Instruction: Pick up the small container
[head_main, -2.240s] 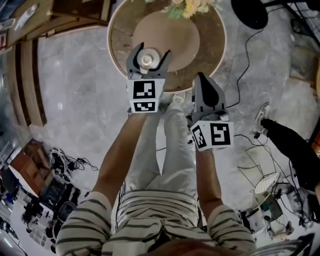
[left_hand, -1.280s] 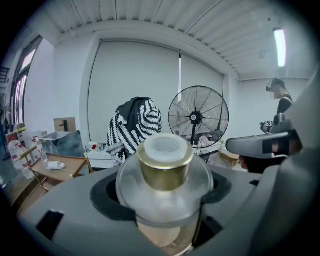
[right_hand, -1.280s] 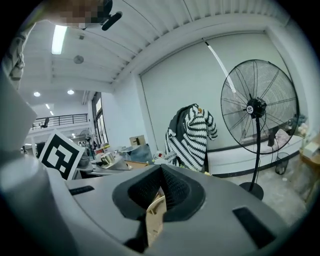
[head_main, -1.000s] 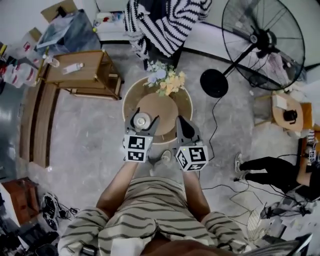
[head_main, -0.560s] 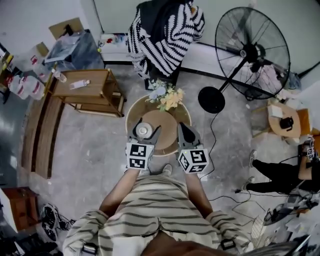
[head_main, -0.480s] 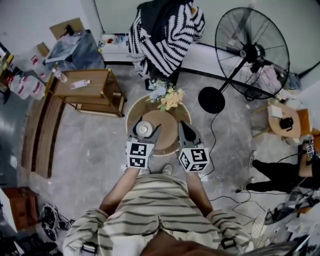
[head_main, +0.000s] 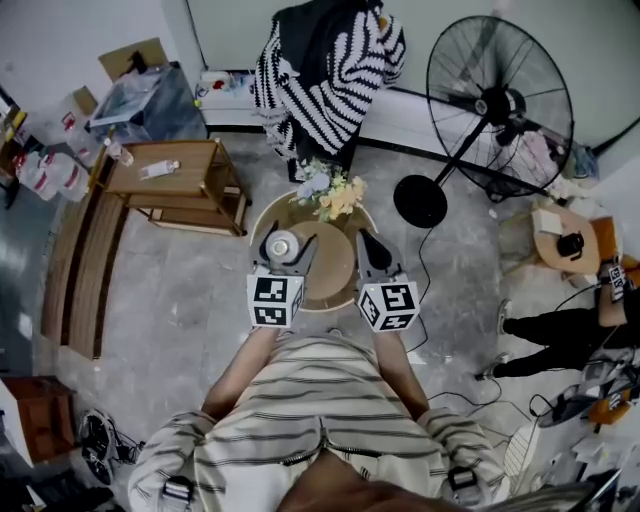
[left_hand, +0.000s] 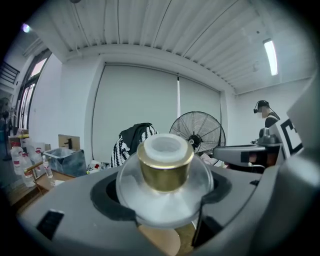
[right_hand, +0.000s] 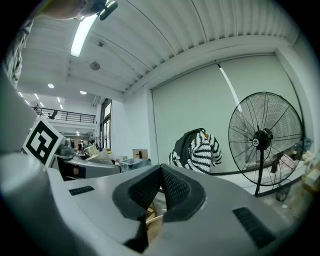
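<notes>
The small container (left_hand: 164, 177) is a clear round jar with a gold collar and a white cap. It sits clamped between the jaws of my left gripper (left_hand: 162, 195), held up in the air. In the head view the container (head_main: 282, 243) shows from above in my left gripper (head_main: 282, 248), over the near left part of the round wooden table (head_main: 340, 275). My right gripper (head_main: 370, 252) hovers to the right of it, jaws pressed together with nothing between them. In the right gripper view my right gripper (right_hand: 160, 189) has its ribbed pads touching.
A bunch of flowers (head_main: 331, 192) lies at the table's far edge. A wooden side table (head_main: 170, 180) stands to the left and a large floor fan (head_main: 495, 95) to the right. A striped garment (head_main: 320, 60) hangs behind. Cables run across the floor at right.
The head camera has risen and tipped forward, so more of the room shows. Both grippers have stayed side by side above the table, the left still clamped on the container.
</notes>
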